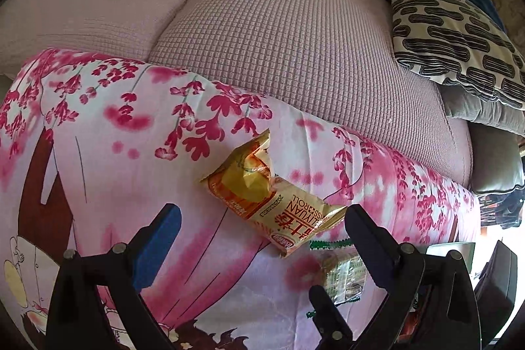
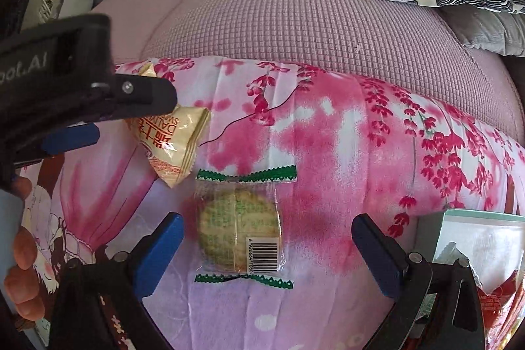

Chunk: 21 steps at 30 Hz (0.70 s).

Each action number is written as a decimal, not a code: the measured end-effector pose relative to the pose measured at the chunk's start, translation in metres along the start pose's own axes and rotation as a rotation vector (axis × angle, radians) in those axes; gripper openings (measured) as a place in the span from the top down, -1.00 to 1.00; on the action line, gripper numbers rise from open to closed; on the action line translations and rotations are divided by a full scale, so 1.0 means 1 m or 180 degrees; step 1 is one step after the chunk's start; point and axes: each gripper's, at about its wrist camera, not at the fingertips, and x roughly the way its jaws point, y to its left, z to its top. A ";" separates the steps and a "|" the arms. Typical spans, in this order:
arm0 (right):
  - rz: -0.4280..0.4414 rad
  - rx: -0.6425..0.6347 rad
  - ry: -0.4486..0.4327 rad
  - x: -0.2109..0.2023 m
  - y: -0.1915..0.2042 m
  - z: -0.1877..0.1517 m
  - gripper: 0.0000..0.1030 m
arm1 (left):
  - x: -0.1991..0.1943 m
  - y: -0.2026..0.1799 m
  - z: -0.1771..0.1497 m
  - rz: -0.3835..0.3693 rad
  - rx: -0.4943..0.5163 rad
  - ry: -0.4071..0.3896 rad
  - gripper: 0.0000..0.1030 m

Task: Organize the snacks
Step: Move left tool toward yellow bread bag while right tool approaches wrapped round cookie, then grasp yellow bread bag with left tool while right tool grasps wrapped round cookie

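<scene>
Right wrist view: the right gripper (image 2: 267,255) stands apart around a cookie packet (image 2: 241,227); the left gripper (image 1: 262,248) is apart near the yellow snack bag (image 1: 269,192).

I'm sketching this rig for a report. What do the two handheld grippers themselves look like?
Both are black plastic. The left gripper and right gripper each have two angled jaws faced with blue pads, joined by round metal pivot pins. In the right wrist view, the left unit's body carries white lettering ending "ool.AI". Bare fingers show; no sleeve is visible.
</scene>
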 end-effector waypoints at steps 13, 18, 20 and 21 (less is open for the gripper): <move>-0.0083 0.0164 -0.0004 0.003 -0.031 -0.005 -0.03 | 0.030 -0.010 0.007 -0.0073 -0.0143 0.0222 -0.38; -0.0027 0.0178 0.0020 -0.001 -0.037 -0.011 -0.03 | 0.033 -0.016 0.001 -0.0124 -0.0119 0.0267 -0.06; -0.0013 0.0171 0.0021 -0.007 -0.035 -0.018 -0.03 | 0.033 -0.016 -0.001 -0.0160 -0.0136 0.0285 0.09; -0.0008 0.0172 0.0021 -0.008 -0.035 -0.019 -0.03 | 0.033 -0.017 -0.001 -0.0167 -0.0122 0.0286 0.17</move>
